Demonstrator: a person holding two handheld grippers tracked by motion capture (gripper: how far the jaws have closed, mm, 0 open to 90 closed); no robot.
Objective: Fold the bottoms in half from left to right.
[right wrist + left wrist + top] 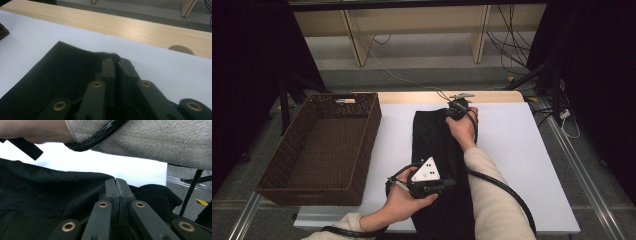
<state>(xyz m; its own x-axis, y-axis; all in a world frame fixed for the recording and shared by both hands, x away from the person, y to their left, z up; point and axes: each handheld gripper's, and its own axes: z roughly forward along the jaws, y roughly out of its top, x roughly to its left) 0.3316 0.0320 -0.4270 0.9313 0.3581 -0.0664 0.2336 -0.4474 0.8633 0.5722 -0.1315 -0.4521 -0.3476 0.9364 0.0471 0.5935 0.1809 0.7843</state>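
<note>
Black cloth (437, 145): matt, soft, lightly creased. Tabletop (522, 165): smooth white matt sheet, pale wood strip (140, 27) at far edge. Basket (319, 150): brown woven wicker, rough. Sleeve (160, 140): fuzzy grey knit.

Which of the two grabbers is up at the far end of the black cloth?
The right gripper, at the folded black cloth's far edge by the wooden strip. The left gripper is at the near end, beside the brown wicker basket.

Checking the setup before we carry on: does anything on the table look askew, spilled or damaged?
Nothing stands out. The black folded cloth lies flat on the white table, its near end over the front edge. The brown woven basket sits upright at the left, jutting past the table's front edge.
</note>
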